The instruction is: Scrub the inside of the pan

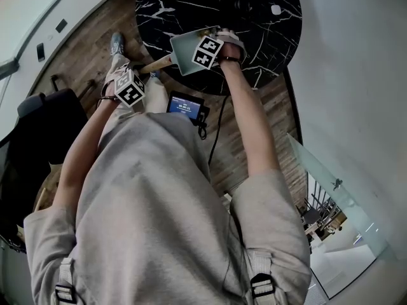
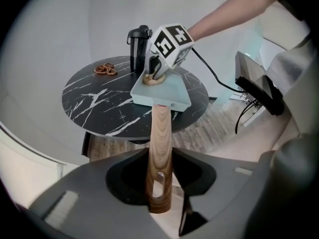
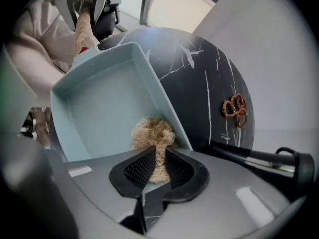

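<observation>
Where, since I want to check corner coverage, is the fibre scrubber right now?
The scrubber sits low centre in the right gripper view, pinched in the right gripper, inside the pan against its right-hand wall.

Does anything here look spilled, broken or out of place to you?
Nothing spilled or broken. The pale blue square pan sits tilted, but only because the left gripper grips its wooden handle while the right gripper presses a tan fibre scrubber into it. A tangle of brown beads lies loose on the black marble table.
</observation>
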Demonstrator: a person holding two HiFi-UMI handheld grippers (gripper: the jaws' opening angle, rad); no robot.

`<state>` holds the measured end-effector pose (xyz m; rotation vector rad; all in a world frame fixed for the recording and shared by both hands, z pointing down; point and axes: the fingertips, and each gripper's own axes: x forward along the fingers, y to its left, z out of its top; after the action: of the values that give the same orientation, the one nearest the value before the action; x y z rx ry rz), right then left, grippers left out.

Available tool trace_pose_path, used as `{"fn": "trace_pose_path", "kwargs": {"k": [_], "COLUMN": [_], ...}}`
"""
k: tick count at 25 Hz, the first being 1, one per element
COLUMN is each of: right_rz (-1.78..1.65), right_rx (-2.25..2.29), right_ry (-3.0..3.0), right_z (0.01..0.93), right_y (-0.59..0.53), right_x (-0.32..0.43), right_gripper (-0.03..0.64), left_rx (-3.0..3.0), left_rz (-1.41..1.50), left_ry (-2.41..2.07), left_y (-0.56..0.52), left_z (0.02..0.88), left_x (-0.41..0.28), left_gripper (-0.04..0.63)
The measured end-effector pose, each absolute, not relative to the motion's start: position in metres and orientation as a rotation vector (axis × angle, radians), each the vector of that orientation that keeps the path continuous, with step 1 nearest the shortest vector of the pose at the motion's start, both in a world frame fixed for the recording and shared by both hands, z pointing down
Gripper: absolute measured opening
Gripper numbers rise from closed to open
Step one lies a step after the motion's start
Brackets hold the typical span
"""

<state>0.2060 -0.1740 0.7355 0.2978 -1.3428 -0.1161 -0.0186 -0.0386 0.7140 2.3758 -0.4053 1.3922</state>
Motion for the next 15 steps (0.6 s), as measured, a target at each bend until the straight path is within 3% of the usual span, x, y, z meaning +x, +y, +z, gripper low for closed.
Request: {"fn": "trace_pose_path", "kwargs": {"k": [15], "right_rz": [0.571], "right_rx": [0.375], "right_ry": [-1.411], "right_z": [0.739], "right_y": [-0.088], "right_x": [0.217], "right_gripper": [0.071], "left_rx": [2.350], "left_rz": [1.408], "left_ry": [-0.445], "left_y": [-0.043], "left_z": [0.715], "left_x": [-0.020], "left_gripper": [0.143]}}
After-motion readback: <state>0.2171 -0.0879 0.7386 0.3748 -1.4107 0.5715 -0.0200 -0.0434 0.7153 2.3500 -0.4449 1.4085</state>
